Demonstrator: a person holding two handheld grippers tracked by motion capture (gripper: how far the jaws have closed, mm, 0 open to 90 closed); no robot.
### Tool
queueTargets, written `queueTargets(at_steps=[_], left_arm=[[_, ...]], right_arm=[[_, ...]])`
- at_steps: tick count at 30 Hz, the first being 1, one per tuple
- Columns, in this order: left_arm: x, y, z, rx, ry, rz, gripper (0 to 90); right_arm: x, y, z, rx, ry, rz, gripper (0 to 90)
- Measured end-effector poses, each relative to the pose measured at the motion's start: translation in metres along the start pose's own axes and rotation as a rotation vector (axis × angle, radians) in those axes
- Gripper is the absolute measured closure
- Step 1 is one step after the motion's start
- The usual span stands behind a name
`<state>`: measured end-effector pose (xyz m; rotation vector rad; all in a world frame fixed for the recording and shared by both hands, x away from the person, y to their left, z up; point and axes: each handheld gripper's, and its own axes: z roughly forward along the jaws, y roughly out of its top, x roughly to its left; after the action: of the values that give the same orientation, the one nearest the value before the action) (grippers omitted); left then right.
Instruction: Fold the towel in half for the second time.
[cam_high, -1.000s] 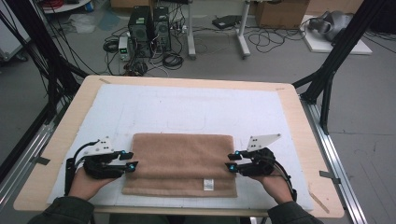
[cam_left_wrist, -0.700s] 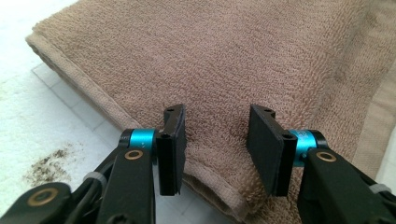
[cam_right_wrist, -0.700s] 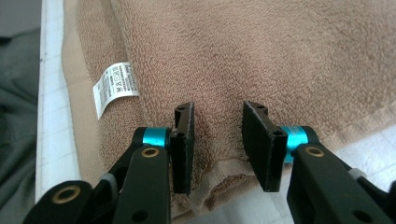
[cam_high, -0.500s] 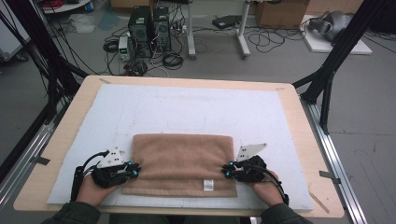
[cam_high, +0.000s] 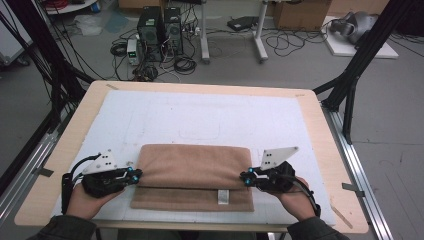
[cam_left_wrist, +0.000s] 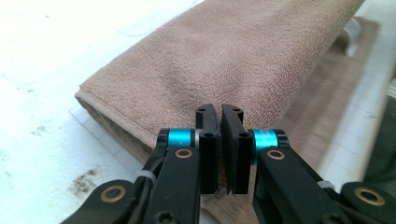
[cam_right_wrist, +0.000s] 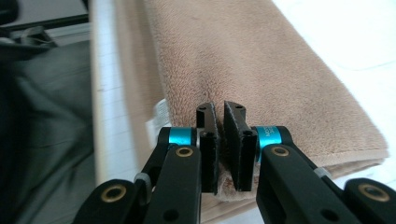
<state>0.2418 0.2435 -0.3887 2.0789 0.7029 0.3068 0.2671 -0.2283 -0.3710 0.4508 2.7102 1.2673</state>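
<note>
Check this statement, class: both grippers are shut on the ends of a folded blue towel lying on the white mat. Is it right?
Not quite. The towel is light brown, not blue, as the high view shows. The rest holds: the left gripper and right gripper each have their jaws shut on an end of it, on the white mat.

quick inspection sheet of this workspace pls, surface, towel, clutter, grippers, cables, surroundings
surface: wooden table under a white mat, faintly smudged
job's things: brown towel folded over, lower layer and a white tag showing at the near edge
clutter: nothing seen on the mat
grippers: left gripper pinches the towel's left end, right gripper its right end
cables: one trails from each gripper; a tangle lies on the floor
surroundings: two computer towers, black frame posts, cardboard box
</note>
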Motion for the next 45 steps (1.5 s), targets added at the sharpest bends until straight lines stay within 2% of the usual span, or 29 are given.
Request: queueTargets(at_steps=[2, 4, 7, 10, 13, 15, 16, 18, 20, 25, 27, 29, 30, 32, 34, 37, 38, 41, 42, 44, 45], left_arm=[[-0.007, -0.009, -0.001, 0.021, -0.038, -0.015, 85.0], [-0.013, -0.019, 0.002, 0.037, -0.052, -0.013, 84.7], [-0.020, -0.038, 0.015, 0.090, -0.056, -0.011, 82.7], [-0.021, -0.045, 0.018, 0.072, -0.060, -0.031, 78.8], [-0.016, -0.039, 0.012, 0.042, -0.041, -0.031, 69.9], [-0.013, -0.033, 0.007, 0.007, -0.007, -0.017, 66.4], [-0.012, -0.030, 0.006, -0.008, 0.004, -0.021, 65.8], [-0.007, -0.025, 0.006, -0.020, 0.023, -0.027, 60.8], [0.000, -0.021, 0.009, -0.029, 0.042, -0.028, 59.5], [0.019, -0.014, 0.022, -0.072, 0.102, -0.045, 54.0], [0.027, -0.011, 0.027, -0.082, 0.119, -0.072, 51.0], [0.035, -0.006, 0.032, -0.074, 0.139, -0.082, 49.6], [0.039, -0.004, 0.034, -0.079, 0.135, -0.092, 48.5], [0.045, 0.003, 0.041, -0.078, 0.150, -0.085, 48.3], [0.051, 0.010, 0.049, -0.061, 0.139, -0.094, 44.9], [0.056, 0.016, 0.061, -0.030, 0.176, -0.083, 38.2], [0.057, 0.015, 0.065, -0.028, 0.175, -0.096, 35.4], [0.062, 0.011, 0.075, 0.029, 0.176, -0.109, 34.3], [0.064, 0.008, 0.077, 0.045, 0.167, -0.123, 34.2], [0.065, 0.002, 0.081, 0.070, 0.176, -0.134, 36.1], [0.066, -0.001, 0.083, 0.076, 0.164, -0.159, 36.9]], right_arm=[[0.007, -0.007, -0.001, 0.009, 0.040, 0.008, 84.3], [0.012, -0.017, 0.002, 0.019, 0.077, 0.027, 84.1], [0.012, -0.038, 0.018, 0.052, 0.110, 0.064, 83.5], [0.010, -0.054, 0.032, 0.060, 0.158, 0.127, 77.8], [0.008, -0.052, 0.026, 0.006, 0.150, 0.139, 69.7], [0.003, -0.050, 0.019, -0.041, 0.115, 0.146, 60.8], [0.000, -0.049, 0.018, -0.054, 0.112, 0.158, 57.5], [-0.007, -0.047, 0.017, -0.063, 0.069, 0.157, 54.8], [-0.015, -0.044, 0.016, -0.075, 0.044, 0.166, 50.8], [-0.036, -0.032, 0.018, -0.068, -0.045, 0.169, 43.4], [-0.045, -0.028, 0.020, -0.066, -0.078, 0.175, 41.5], [-0.055, -0.026, 0.022, -0.064, -0.112, 0.177, 40.6], [-0.059, -0.027, 0.023, -0.055, -0.130, 0.169, 40.4], [-0.069, -0.029, 0.026, -0.077, -0.158, 0.205, 38.3], [-0.077, -0.031, 0.030, -0.089, -0.170, 0.223, 37.7], [-0.086, -0.034, 0.039, -0.092, -0.176, 0.229, 34.3], [-0.088, -0.035, 0.042, -0.083, -0.183, 0.228, 33.8], [-0.093, -0.038, 0.051, -0.074, -0.176, 0.240, 33.9], [-0.094, -0.039, 0.054, -0.059, -0.175, 0.235, 34.3], [-0.095, -0.042, 0.061, -0.020, -0.154, 0.225, 37.3], [-0.095, -0.043, 0.063, -0.010, -0.139, 0.229, 39.4]])
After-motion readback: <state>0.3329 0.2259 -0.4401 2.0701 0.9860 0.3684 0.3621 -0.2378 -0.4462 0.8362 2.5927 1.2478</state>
